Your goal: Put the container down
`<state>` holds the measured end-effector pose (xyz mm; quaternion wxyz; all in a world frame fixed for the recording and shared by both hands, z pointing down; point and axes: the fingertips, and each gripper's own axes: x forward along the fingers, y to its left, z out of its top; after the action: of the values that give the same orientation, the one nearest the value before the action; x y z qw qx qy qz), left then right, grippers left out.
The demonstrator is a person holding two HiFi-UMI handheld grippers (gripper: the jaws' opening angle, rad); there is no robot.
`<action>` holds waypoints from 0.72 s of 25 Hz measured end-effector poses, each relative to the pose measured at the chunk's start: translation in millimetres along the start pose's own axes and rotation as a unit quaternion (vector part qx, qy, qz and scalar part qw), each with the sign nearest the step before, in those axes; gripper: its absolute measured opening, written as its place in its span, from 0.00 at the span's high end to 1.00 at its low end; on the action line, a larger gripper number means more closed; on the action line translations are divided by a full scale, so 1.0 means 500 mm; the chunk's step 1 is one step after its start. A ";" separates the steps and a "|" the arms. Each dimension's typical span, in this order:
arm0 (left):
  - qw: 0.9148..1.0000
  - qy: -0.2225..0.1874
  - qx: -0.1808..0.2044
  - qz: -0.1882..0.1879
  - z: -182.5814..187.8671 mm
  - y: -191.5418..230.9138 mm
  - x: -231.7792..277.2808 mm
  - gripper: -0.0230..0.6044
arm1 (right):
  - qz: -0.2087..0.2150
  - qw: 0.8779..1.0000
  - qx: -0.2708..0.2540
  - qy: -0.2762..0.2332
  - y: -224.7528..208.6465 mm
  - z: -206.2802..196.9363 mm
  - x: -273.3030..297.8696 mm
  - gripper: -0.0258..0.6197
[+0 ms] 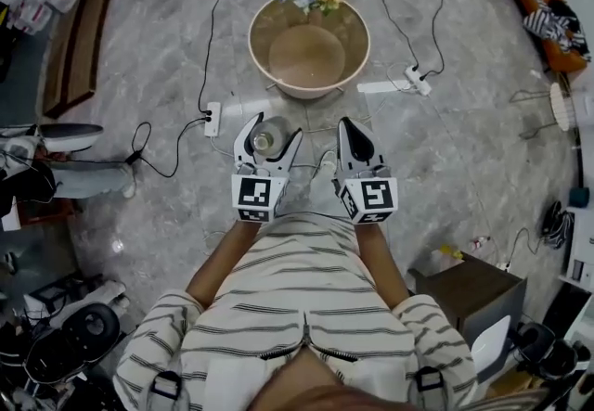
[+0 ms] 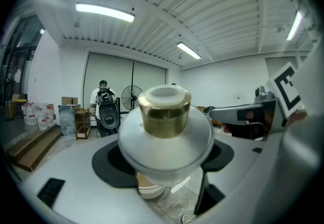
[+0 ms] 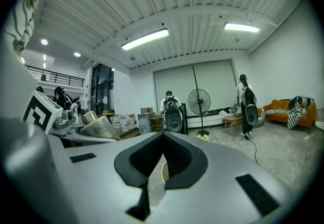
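Translucent white round-bodied container with brass-coloured neck [image 2: 164,117]: was clamped between the wide-set jaws of the left gripper [image 1: 271,128], above the grey marble floor [image 1: 464,159], neck up, long axis near upright. Right gripper [image 1: 349,124]: jaws were together, nothing between them. Ahead stood a beige round tub [image 1: 258,52], near rim close beyond the jaw tips. Bare floor lay rightward; a white power strip [image 1: 213,119] and black cables lay leftward.
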<state>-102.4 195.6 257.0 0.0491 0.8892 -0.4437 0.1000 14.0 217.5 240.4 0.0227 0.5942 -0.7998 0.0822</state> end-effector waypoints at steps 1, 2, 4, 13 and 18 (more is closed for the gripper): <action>1.000 0.001 -0.001 0.004 0.008 0.003 0.027 0.44 | 0.003 1.000 0.002 0.002 -0.028 0.007 0.025 0.95; 1.000 0.001 -0.002 0.008 0.017 0.007 0.054 0.44 | 0.007 1.000 0.004 0.005 -0.055 0.015 0.050 0.95; 1.000 0.003 -0.002 0.019 0.031 0.016 0.106 0.44 | 0.017 1.000 0.005 0.009 -0.101 0.028 0.098 0.95; 0.998 0.032 -0.014 0.054 0.034 0.020 0.287 0.44 | 0.058 0.998 0.016 0.035 -0.251 0.028 0.226 0.95; 0.996 0.049 -0.023 0.071 0.018 0.028 0.342 0.44 | 0.075 0.996 0.024 0.049 -0.290 0.006 0.271 0.95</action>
<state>-12.1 52.6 286.2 0.0840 0.8483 -0.5046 0.1369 112.8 48.3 270.6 0.0417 0.5281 -0.8378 0.1321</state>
